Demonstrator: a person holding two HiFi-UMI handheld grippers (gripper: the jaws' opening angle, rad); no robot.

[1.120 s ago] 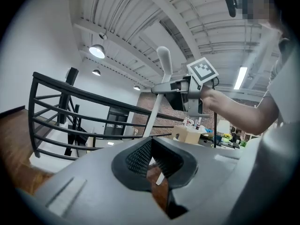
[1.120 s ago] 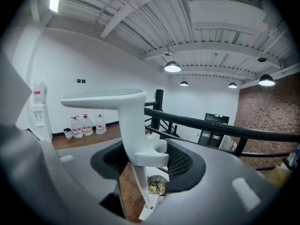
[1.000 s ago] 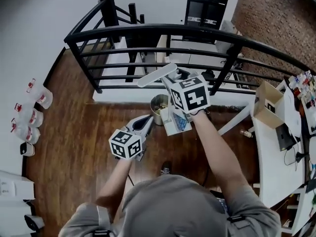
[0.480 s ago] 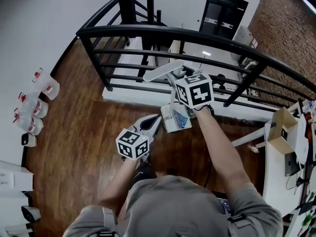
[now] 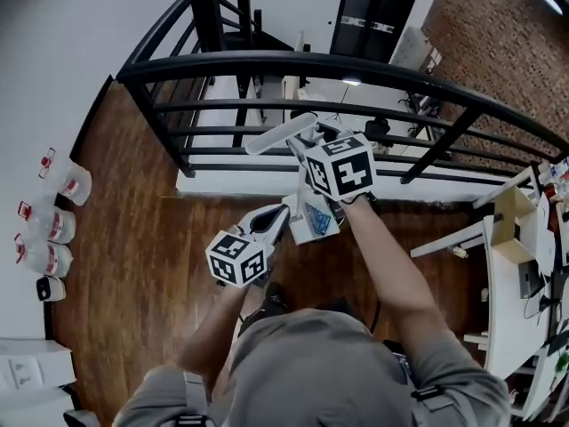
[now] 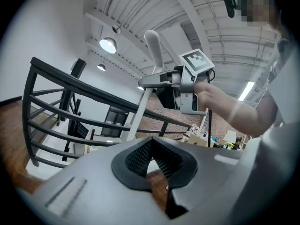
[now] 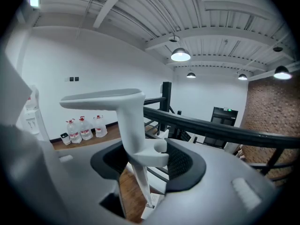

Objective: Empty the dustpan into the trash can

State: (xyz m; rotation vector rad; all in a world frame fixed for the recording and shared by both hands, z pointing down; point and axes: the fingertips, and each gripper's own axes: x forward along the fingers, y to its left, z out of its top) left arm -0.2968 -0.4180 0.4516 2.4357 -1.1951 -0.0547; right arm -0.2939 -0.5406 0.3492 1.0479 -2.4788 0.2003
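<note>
A white long-handled dustpan hangs in front of me, its pan [image 5: 313,218] low with a blue patch inside. My right gripper [image 5: 307,147] is shut on the dustpan's handle [image 5: 280,134], which crosses its jaws [image 7: 133,125], with the pan [image 7: 152,211] far below. The left gripper view also shows the right gripper [image 6: 183,86] gripping that handle [image 6: 153,48]. My left gripper [image 5: 278,214] hovers just left of the pan, its fingertips together with nothing between them [image 6: 152,161]. No trash can shows in any view.
A black metal railing [image 5: 267,65] runs across ahead, with a drop and a black door [image 5: 369,12] beyond. Water jugs [image 5: 49,221] line the left wall. A white desk [image 5: 524,274] with a cardboard box [image 5: 514,213] stands at the right. Wooden floor [image 5: 133,265] lies underfoot.
The whole view has shifted as I walked. The trash can seen by the railing a second ago is out of sight. Both grippers keep their pose, the dustpan still held.
</note>
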